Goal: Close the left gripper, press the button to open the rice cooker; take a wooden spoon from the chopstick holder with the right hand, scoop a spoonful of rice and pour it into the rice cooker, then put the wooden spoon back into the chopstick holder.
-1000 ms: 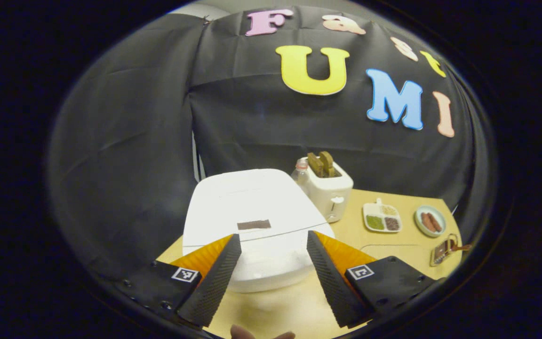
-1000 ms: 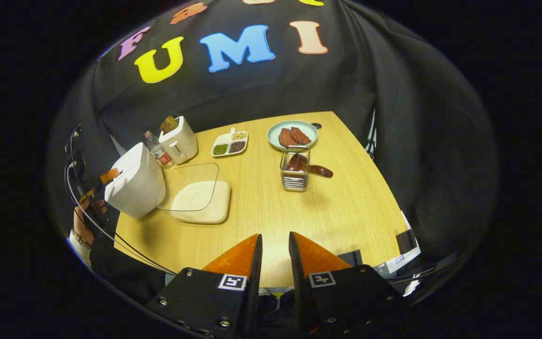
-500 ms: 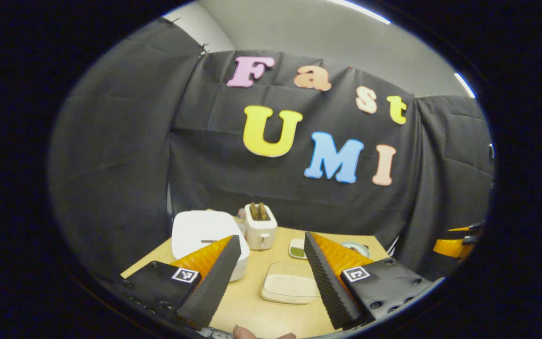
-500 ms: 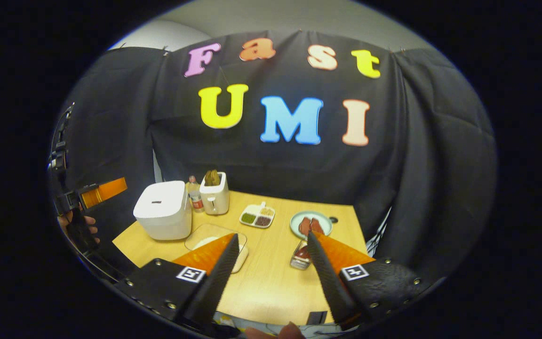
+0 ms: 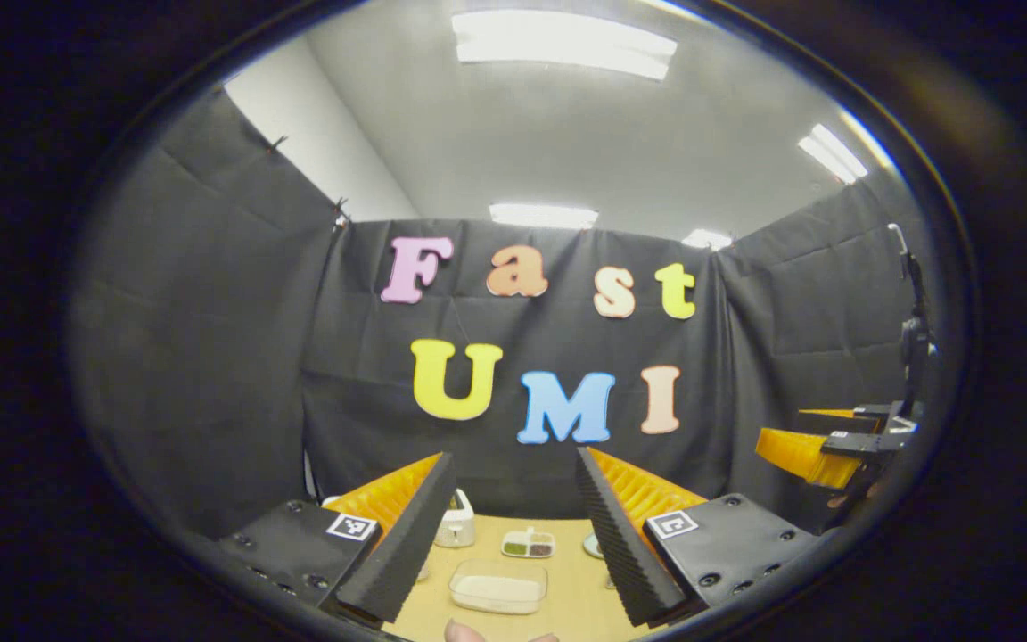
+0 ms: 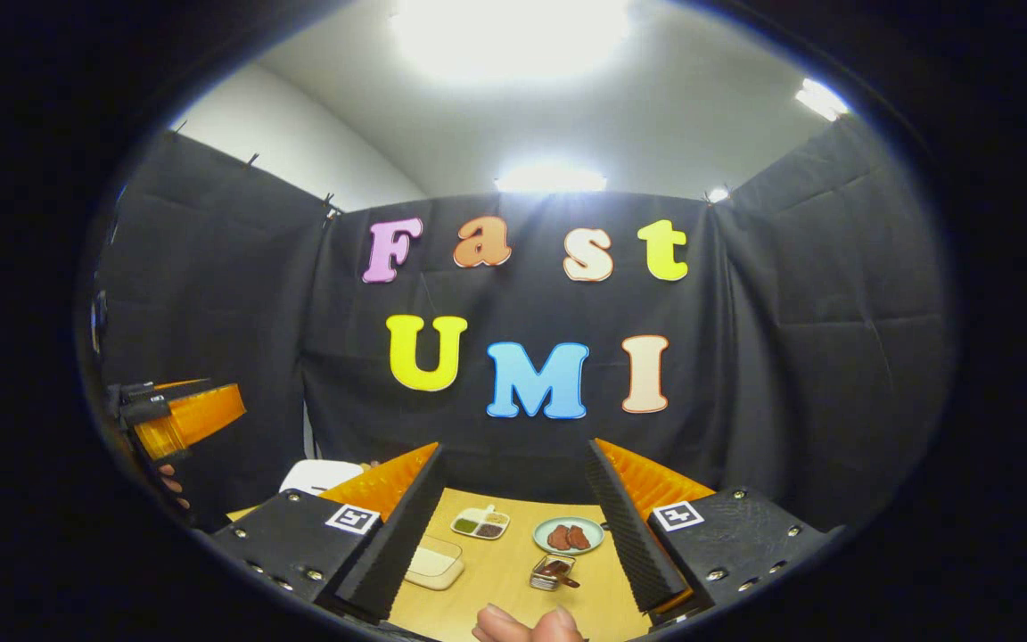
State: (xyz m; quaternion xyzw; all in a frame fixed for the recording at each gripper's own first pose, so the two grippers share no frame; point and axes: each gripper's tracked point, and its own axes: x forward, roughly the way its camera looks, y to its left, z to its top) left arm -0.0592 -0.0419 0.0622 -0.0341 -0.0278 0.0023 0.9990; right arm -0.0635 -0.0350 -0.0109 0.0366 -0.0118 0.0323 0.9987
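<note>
Both claws are raised level, fingers spread wide, gripping nothing: left claw (image 5: 513, 526), right claw (image 6: 513, 526). On the tabletop (image 6: 505, 580) far below, the chopstick holder (image 6: 552, 573) holds the wooden spoon (image 6: 560, 568); at its 9 o'clock a clear box of rice (image 6: 435, 562). The rice cooker (image 6: 322, 475) is half hidden behind a finger. A divided dish (image 6: 480, 523) holds small heaps; the plate (image 6: 569, 535) at 12 o'clock holds brown pieces.

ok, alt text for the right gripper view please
The right gripper is open and held level above the wooden table, where a chopstick holder with a wooden spoon, a plate and a rice container sit. The left gripper hovers at far left.
</note>
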